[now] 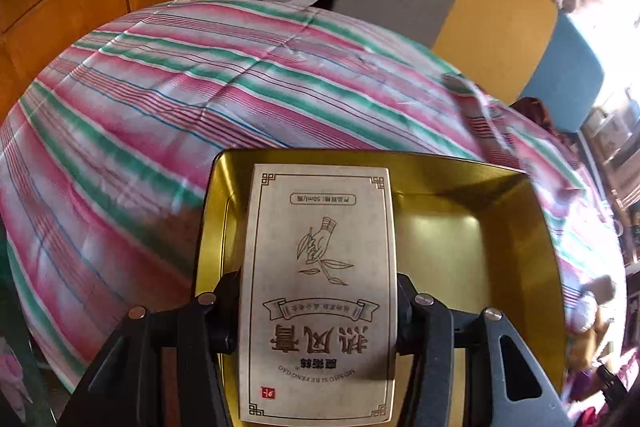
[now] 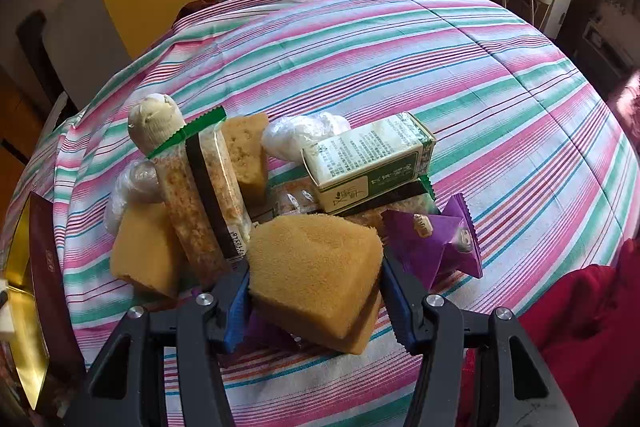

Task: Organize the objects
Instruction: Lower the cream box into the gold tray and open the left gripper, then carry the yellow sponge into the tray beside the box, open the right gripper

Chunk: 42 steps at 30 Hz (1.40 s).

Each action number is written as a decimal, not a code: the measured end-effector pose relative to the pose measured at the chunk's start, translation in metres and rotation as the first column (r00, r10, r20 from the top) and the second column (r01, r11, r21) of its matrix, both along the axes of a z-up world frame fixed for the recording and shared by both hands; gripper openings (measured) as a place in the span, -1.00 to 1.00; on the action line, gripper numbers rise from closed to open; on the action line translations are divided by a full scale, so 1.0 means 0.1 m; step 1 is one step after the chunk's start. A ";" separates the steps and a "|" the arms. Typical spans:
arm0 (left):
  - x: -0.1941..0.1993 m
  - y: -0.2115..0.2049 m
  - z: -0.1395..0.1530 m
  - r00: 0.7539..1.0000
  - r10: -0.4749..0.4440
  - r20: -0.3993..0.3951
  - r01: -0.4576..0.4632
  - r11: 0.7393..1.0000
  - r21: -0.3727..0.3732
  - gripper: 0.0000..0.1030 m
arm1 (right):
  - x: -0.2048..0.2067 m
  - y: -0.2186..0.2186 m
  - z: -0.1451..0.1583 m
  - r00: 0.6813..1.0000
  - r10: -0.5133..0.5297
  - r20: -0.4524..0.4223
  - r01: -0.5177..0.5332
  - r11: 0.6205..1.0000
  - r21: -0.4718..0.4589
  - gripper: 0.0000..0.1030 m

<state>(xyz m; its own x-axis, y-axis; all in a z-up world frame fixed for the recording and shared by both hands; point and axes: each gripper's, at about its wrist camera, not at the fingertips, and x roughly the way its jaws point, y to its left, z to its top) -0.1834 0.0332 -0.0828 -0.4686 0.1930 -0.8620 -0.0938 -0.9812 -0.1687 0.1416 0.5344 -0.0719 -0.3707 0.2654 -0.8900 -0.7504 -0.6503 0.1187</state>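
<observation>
Now the left gripper (image 1: 318, 311) clamps a carton (image 1: 318, 291) over the gold tray (image 1: 516, 227); the right gripper (image 2: 314, 301) squeezes a near sponge (image 2: 316, 267); dragging may topple the pile.

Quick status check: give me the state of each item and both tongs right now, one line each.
Left tongs: shut on the beige carton.
Beige carton: held over the gold tray, closed.
Gold tray: open, interior bare where visible.
Right tongs: around the front sponge; grip unclear.
Front sponge: between the tongs.
Green box: closed, lying atop the pile.
Purple packet: sealed, on the cloth.
</observation>
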 end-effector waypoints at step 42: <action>1.24 -0.08 0.59 0.977 -0.075 -0.199 0.080 0.997 0.020 0.21 | -0.42 -1.01 0.95 0.925 0.289 -0.248 -0.274 0.957 0.095 0.12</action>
